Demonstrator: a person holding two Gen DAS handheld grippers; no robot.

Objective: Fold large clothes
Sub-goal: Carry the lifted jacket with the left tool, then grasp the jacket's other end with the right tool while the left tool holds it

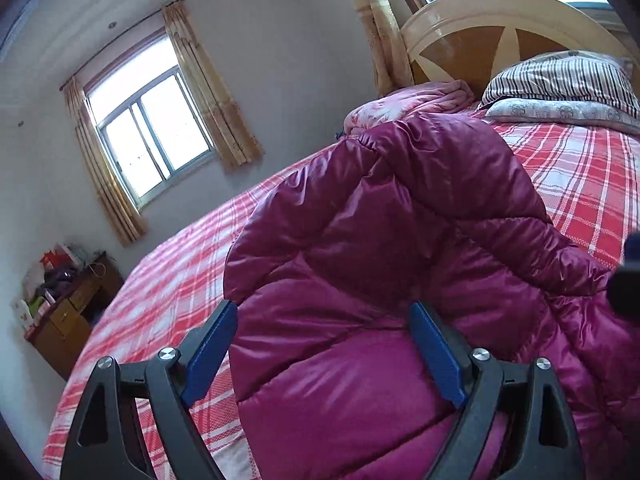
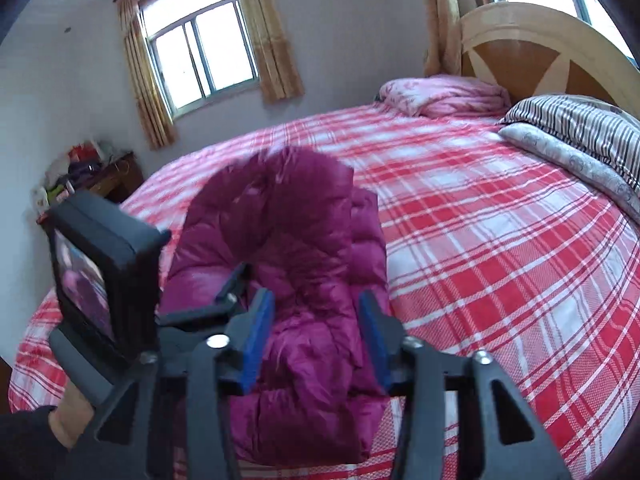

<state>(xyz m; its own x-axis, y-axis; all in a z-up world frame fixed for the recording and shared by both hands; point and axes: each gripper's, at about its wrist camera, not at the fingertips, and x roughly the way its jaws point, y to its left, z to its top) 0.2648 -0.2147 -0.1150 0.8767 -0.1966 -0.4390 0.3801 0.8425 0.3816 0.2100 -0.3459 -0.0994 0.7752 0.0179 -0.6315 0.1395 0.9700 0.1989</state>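
We cannot see the near part of the magenta down coat in the left wrist view; the picture's lower edge cuts it off. In the right wrist view, the coat's far end toward the bed's far edge is smeared by blur. Whether the right tongs press the coat's padding between their pads we cannot tell. The left tongs are half hidden there behind their own camera housing. The clutter on the bedside table is too small to name. The striped pillow runs off the right edge.
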